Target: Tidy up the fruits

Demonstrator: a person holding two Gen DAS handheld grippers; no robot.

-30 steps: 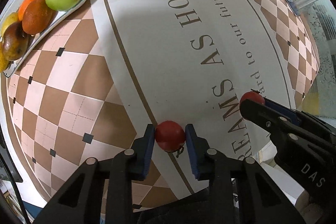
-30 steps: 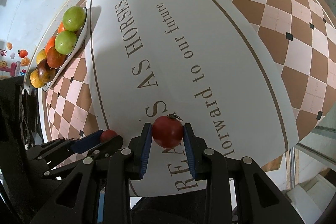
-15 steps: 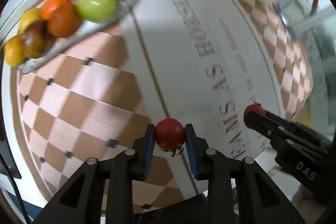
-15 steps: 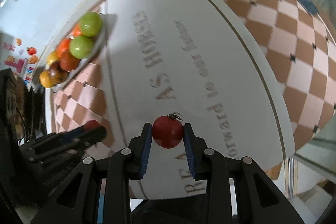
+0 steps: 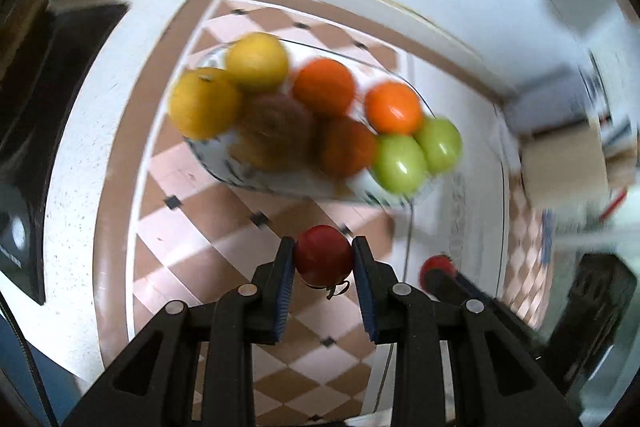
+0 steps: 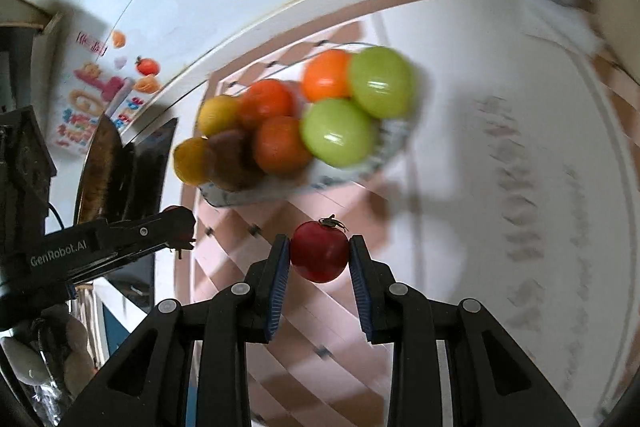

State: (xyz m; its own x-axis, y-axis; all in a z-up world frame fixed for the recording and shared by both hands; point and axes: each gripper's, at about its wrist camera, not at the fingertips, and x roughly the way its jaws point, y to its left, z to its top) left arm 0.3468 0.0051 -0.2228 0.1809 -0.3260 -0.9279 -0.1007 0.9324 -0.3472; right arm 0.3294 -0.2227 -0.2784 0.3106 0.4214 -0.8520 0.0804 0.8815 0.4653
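Observation:
My left gripper (image 5: 324,263) is shut on a red tomato (image 5: 323,255), held above the checkered cloth just short of the fruit plate (image 5: 256,179). My right gripper (image 6: 319,259) is shut on another red tomato (image 6: 319,254), also in front of the plate (image 6: 352,167). The plate holds two green apples (image 6: 338,131), oranges (image 6: 326,75), yellow fruits (image 5: 204,105) and a brown fruit (image 5: 276,125). The right gripper with its tomato (image 5: 436,265) shows at the lower right of the left wrist view. The left gripper (image 6: 176,227) shows at the left of the right wrist view.
A white mat with lettering (image 6: 520,187) lies right of the plate. A dark pan or stove (image 6: 112,171) stands left of the table. A wall with stickers (image 6: 104,95) is behind. A cardboard box (image 5: 564,163) stands at the far right.
Both grippers, each still holding its tomato, have swung from over the lettered mat toward the fruit plate, which is now close and central in both views.

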